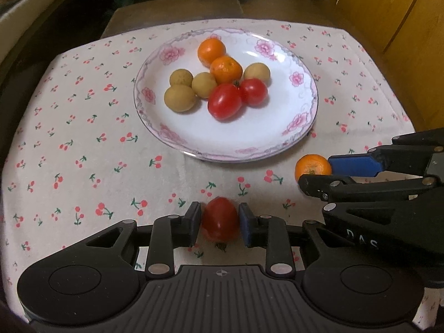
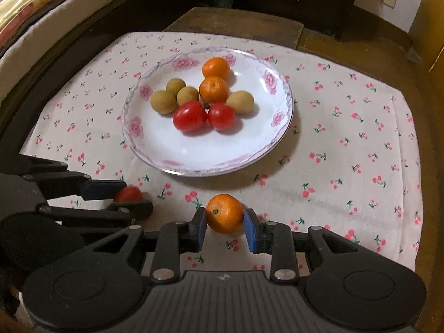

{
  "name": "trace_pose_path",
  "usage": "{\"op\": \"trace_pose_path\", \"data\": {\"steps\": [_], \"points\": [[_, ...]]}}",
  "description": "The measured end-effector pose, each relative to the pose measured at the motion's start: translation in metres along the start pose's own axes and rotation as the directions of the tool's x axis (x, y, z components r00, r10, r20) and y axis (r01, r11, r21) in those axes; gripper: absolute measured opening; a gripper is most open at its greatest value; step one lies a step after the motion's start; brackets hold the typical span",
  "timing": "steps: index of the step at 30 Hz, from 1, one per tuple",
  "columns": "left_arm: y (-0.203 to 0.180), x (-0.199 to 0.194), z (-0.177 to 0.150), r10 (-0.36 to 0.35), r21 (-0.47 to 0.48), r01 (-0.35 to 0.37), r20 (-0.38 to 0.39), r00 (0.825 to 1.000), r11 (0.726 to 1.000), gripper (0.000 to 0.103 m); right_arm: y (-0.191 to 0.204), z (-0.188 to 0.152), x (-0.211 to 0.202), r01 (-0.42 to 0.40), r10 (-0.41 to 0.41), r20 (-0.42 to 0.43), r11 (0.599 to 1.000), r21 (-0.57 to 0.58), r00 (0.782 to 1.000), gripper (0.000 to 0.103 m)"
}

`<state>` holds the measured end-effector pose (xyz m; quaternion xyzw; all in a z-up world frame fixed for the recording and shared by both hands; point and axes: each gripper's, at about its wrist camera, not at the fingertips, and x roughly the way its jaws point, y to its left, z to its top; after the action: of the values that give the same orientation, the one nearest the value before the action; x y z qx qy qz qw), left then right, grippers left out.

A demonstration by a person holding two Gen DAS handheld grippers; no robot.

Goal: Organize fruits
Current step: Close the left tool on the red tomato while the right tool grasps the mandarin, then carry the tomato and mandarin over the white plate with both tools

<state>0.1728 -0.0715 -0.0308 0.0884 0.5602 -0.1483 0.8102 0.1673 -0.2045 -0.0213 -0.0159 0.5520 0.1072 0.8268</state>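
Your left gripper (image 1: 219, 223) is clamped on a red tomato (image 1: 220, 219), both pads pressed against its sides, close above the cherry-print cloth (image 1: 83, 138) near the table's near edge. The tomato is slightly blurred, so whether it touches the cloth cannot be told with certainty.

Your right gripper (image 2: 225, 226) is closed on a small orange (image 2: 224, 213), one pad on each side, also at the near edge of the table and just beside your left gripper. In the left wrist view the same orange (image 1: 313, 166) shows between the fingers of your right gripper (image 1: 316, 174), in front of the plate's rim.

The floral-rimmed plate (image 1: 277, 144) sits near the centre of the table on the cloth. It carries eight fruits bunched together: two oranges (image 1: 211, 50) toward the far side, one touching the other; two red tomatoes (image 1: 224, 101) touching each other on the near side; three brownish-yellow round fruits (image 1: 179, 98) clustered at the left of the group; and a fourth one (image 1: 257, 72) at the right, against a tomato and an orange. The near half of the plate is bare.
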Motion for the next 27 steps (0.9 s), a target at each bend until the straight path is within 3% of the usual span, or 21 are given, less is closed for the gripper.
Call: {"op": "trace_pose_path", "data": {"steps": [12,16,19,27], "points": [[0.002,0.000,-0.001,0.012,-0.013,-0.012,0.004,1.000,1.000,0.038,-0.001,0.008,0.014,-0.012,0.012,-0.002,1.000,0.016,1.000,0.031],[-0.002,0.000,-0.003,0.019,0.010,-0.019,0.007,1.000,1.000,0.045,0.001,0.008,0.013,0.006,-0.006,0.005,1.000,-0.001,1.000,0.031],[-0.004,-0.001,-0.005,0.025,0.017,-0.025,0.015,1.000,1.000,0.036,0.003,0.006,0.010,0.024,-0.023,0.012,1.000,-0.012,1.000,0.029],[-0.008,-0.004,-0.009,0.020,0.024,-0.021,0.023,1.000,0.999,0.036,0.007,0.000,0.001,0.053,-0.052,0.022,0.997,-0.053,0.998,0.029]]}}
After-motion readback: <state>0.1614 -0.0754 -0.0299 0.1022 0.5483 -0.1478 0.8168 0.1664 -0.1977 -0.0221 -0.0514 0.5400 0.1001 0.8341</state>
